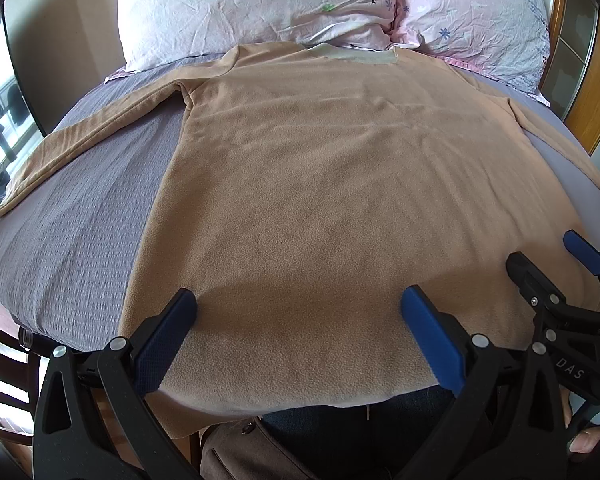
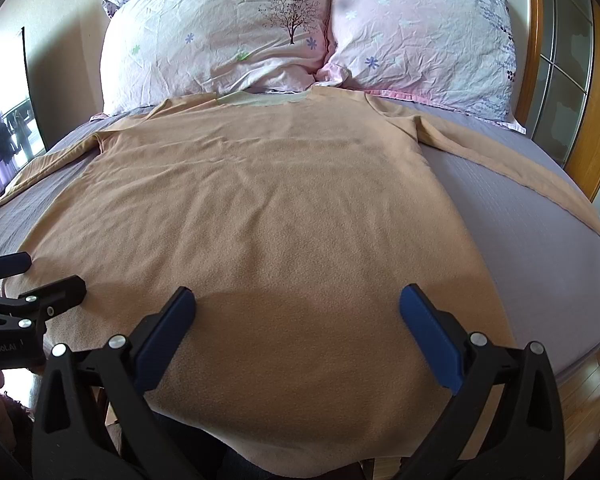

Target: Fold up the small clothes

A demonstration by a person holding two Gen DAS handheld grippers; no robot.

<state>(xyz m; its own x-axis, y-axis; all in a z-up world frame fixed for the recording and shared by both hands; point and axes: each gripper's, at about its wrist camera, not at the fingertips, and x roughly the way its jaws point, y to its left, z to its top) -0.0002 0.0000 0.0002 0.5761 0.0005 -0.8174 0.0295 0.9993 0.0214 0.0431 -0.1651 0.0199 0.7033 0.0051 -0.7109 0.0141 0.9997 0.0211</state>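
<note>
Left wrist view: the left tongs (image 1: pixel 298 320) stand wide apart with nothing between them, poised just over the near hem of a tan long-sleeved top (image 1: pixel 320 184). The right tongs (image 2: pixel 298 320) are spread just as wide and also empty, hovering over the same hem a little further along; each pair shows at the edge of the other's view, so the two sit side by side. Ahead of both, the top lies flat on a bed (image 2: pixel 540 248) covered in a grey sheet, its body fairly smooth with light wrinkles. Its hem hangs slightly over the bed edge nearest the tongs. Beyond that, one sleeve (image 1: pixel 80 140) stretches out to the left of the tongs and the other sleeve (image 2: pixel 520 176) to the right. Farthest away, the collar touches two floral pillows (image 2: pixel 300 28).

Folding looks not yet begun. A good start would probably be to move each pair outward to a hem corner or sleeve, close on one clean edge of fabric, and lift both sides evenly so the soft fleece does not bunch or drag.
</note>
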